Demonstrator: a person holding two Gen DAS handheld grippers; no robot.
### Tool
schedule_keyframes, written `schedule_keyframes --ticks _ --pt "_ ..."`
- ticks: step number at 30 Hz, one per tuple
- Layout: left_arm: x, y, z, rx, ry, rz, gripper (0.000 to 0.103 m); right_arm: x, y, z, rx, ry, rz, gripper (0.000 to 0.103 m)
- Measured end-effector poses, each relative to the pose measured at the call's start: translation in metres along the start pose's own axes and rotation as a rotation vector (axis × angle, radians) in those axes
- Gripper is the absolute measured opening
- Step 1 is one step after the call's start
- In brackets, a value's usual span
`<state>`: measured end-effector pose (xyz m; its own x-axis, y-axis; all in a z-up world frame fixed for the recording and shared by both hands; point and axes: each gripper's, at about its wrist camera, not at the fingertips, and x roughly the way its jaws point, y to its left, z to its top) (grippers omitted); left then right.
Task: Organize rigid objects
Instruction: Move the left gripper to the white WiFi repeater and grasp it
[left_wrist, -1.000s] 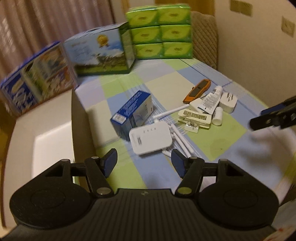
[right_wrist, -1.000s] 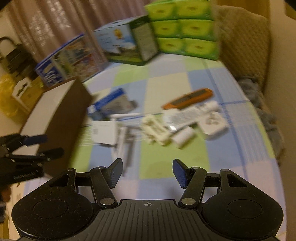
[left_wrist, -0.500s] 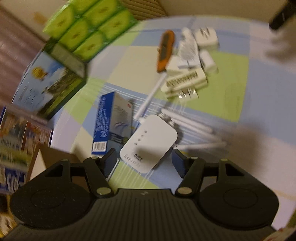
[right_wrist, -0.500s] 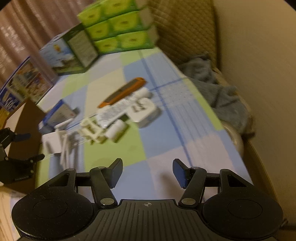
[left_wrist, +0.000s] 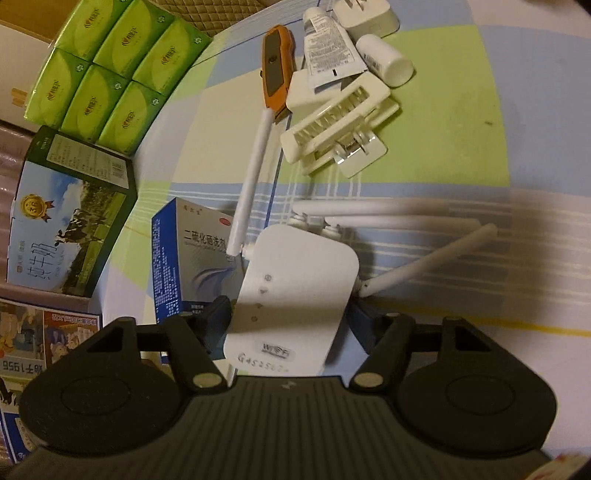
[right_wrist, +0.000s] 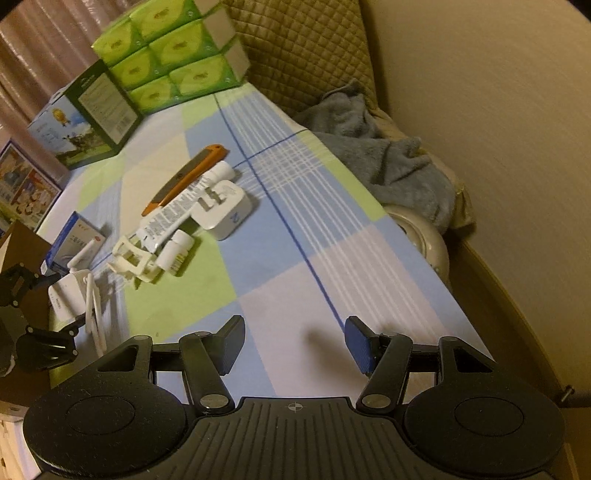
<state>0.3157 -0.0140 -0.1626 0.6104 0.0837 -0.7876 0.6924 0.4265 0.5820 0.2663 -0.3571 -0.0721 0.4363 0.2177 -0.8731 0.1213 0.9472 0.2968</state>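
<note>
In the left wrist view the left tongs (left_wrist: 290, 319) straddle the white wifi router (left_wrist: 295, 295); its near end is covered by the tool's body, and whether the pads press it cannot be told. The handwritten code on its label is partly cut. The blue box (left_wrist: 184, 258) at nine o'clock is half hidden. In the right wrist view the brown carton (right_wrist: 18, 243) runs off the edge at nine o'clock.

The left wrist view looks steeply down, close over the white router (left_wrist: 295, 291). The right wrist view looks from farther back along the checked desk (right_wrist: 295, 236). Both share the router (right_wrist: 68, 295) and the green tissue packs (left_wrist: 107, 70) (right_wrist: 173, 48).
</note>
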Motion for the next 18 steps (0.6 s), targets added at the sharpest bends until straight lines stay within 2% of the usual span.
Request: schedule_keyframes --ticks 4,8,12,16,18 --pt "-0.004 0.004 -0.002 -0.013 -0.023 -0.033 0.056 0.0 -0.002 0.0 0.003 0.002 -0.008 0.057" --pt "-0.016 0.015 -0.003 -0.116 -0.027 -0.136 0.054 0.002 -0.001 0.003 -0.006 0.006 -0.003 0.057" --pt "-0.024 0.029 -0.006 -0.316 0.007 -0.242 0.053 0.007 0.001 0.007 -0.022 0.01 0.004 0.057" --pt "-0.028 0.043 -0.017 -0.602 0.068 -0.362 0.052 0.013 0.002 0.011 -0.037 0.019 0.017 0.057" --pt "-0.029 0.044 -0.023 -0.695 0.089 -0.391 0.052 0.016 0.003 0.012 -0.043 0.023 0.022 0.057"
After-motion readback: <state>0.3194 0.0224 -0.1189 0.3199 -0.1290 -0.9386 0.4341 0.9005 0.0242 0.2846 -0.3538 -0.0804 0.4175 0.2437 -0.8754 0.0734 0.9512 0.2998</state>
